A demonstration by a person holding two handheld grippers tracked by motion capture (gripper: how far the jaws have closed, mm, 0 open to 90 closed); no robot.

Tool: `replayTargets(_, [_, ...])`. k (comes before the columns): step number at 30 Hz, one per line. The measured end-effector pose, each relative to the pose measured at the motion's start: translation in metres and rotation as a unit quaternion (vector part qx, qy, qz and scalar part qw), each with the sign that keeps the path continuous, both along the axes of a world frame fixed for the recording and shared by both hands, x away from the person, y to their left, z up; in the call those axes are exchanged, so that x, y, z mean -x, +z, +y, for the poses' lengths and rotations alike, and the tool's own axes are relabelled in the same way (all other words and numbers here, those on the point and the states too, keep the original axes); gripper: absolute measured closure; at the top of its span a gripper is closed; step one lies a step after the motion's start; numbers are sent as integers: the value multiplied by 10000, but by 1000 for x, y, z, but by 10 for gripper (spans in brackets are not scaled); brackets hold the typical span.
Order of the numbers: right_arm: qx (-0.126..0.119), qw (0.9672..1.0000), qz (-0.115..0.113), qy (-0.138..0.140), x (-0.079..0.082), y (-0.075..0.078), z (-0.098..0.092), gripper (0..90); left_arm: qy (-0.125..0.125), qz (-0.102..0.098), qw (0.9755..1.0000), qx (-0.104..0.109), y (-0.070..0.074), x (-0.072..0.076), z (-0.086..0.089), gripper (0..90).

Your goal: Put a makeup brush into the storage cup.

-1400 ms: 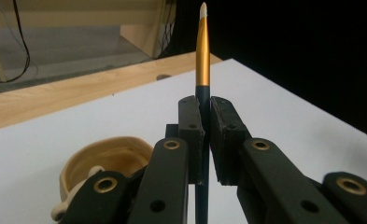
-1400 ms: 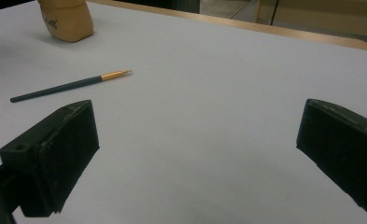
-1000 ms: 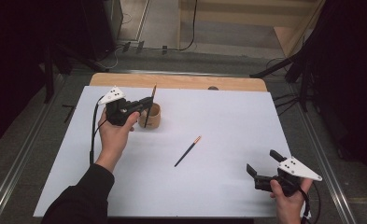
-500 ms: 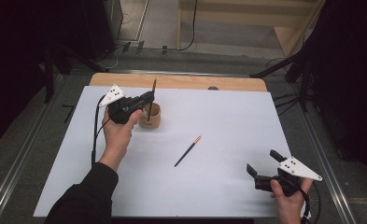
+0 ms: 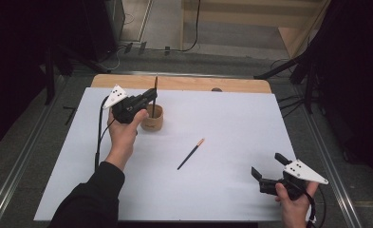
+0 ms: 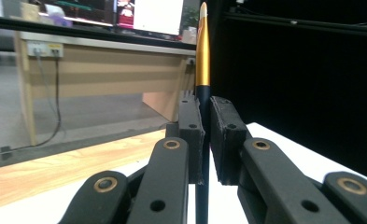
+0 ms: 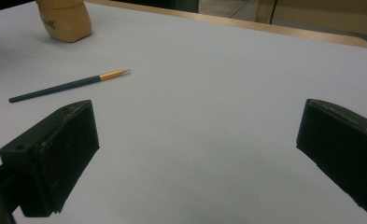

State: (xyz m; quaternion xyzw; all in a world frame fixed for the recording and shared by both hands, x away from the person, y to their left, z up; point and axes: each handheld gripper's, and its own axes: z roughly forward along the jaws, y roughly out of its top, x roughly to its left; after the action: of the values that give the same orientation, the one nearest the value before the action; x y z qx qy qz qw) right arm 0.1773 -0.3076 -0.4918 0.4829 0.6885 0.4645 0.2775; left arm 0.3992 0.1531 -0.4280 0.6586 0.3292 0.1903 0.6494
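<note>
Table (image 5: 231, 190), covered by a white sheet, wooden edge showing at the far side. Wooden cup (image 5: 152, 118) stands upright on the sheet, far left of centre. Left gripper (image 5: 148, 99) sits just beside and above the cup, jaws clenched on a dark brush (image 5: 154, 97) with a gold ferrule; the brush is upright, lower end dipping into the cup mouth, tip up. The left gripper view confirms the shaft pinched between both pads (image 6: 190, 135). Right gripper (image 5: 268, 170) rests near right, jaws spread wide, grasping nothing, well apart from everything else. Second brush (image 5: 191, 154) lies flat on the sheet near centre, between cup and right gripper.

Step judged in hand: placing the held brush in the cup. Next move calls for lowering until the end bottoms out, then parting the jaws without tipping the cup. Cup contents: the held brush end; whether anything else is inside cannot be told
</note>
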Motion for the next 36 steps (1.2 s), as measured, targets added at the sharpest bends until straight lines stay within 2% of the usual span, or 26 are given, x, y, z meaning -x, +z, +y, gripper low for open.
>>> replayTargets(5, [-20, 10000, 1, -8, 1, 0, -1, 0, 163, 41, 9998, 119, -5, -7, -1, 837])
replayTargets(11, [-34, 10000, -19, -32, 1, 0, -4, 0, 198, 114, 9997, 89, -12, -12, -4, 837])
replayTargets(13, [-41, 10000, -13, -38, 2, 0, -5, 0, 252, 73, 9997, -14, -14, -12, -6, 837])
replayTargets(19, [-54, 10000, -11, -42, 2, 0, -6, 0, 397, 90, 9992, -17, -17, -16, -5, 837])
replayTargets(24, [-61, 10000, -15, -39, 2, 0, -7, 0, 489, 170, 9986, 82, -19, -21, 1, 837])
replayTargets(33, [-43, 10000, -19, -39, 2, 0, -8, 0, 459, 249, 9986, -129, -23, -21, -1, 836])
replayTargets(34, [-44, 10000, -17, -42, 3, 0, -8, 0, 510, 247, 9982, -210, -23, -21, -2, 836])
replayTargets(36, [-46, 10000, -22, -38, 2, 0, -8, 0, 557, 284, 9979, -186, -24, -21, -1, 836])
